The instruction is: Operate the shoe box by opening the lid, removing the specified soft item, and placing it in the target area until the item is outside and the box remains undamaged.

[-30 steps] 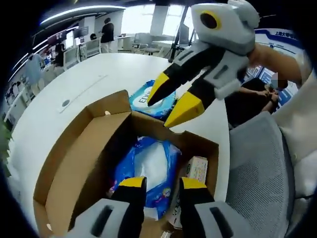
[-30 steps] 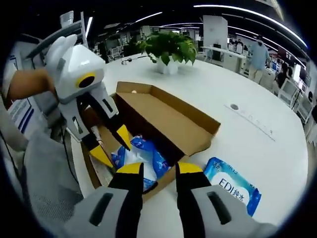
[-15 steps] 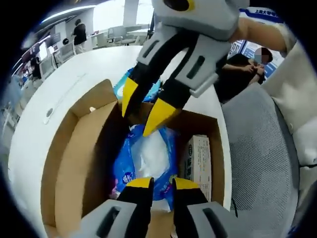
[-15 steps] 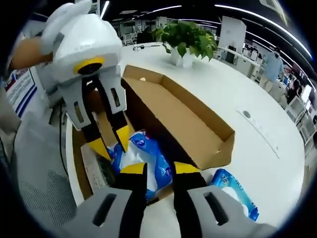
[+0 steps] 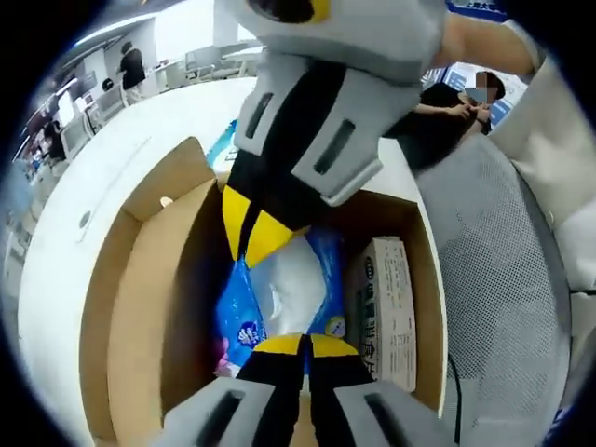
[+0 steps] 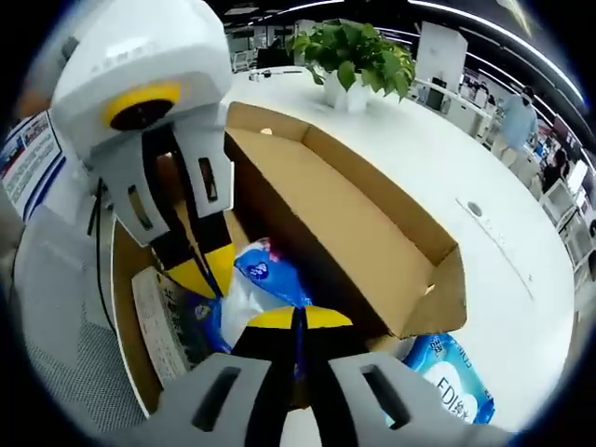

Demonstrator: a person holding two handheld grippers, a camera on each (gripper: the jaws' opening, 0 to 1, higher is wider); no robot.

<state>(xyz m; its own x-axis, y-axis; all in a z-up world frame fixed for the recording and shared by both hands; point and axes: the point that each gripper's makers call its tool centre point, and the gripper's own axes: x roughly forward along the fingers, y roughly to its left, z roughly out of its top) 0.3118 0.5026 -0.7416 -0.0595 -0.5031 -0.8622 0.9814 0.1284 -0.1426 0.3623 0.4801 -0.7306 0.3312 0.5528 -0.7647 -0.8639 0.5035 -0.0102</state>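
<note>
Both grippers have dropped deeper into the shoe box (image 5: pixel 140 307) and pinched shut on the blue soft pack (image 5: pixel 279 298) since half a second ago!

Left gripper (image 5: pixel 303 346) has its yellow tips pressed together on the near end of the pack, and the right gripper (image 5: pixel 250 233) bites the far end, tips together on the wrapper. From the right gripper view, the right gripper (image 6: pixel 298 319) is clamped on the pack's edge while the left gripper (image 6: pixel 203 272) grips it on the opposite side. The pack still lies inside the box, between the brown flap wall and a small white carton (image 5: pixel 386 312). Lid (image 6: pixel 363 223) stands open, folded outward over the white table (image 6: pixel 503 223). Just outside the box, beside the lid, a second blue pack (image 6: pixel 456 377) lies on the table. A potted plant (image 6: pixel 349 60) stands beyond the box.
</note>
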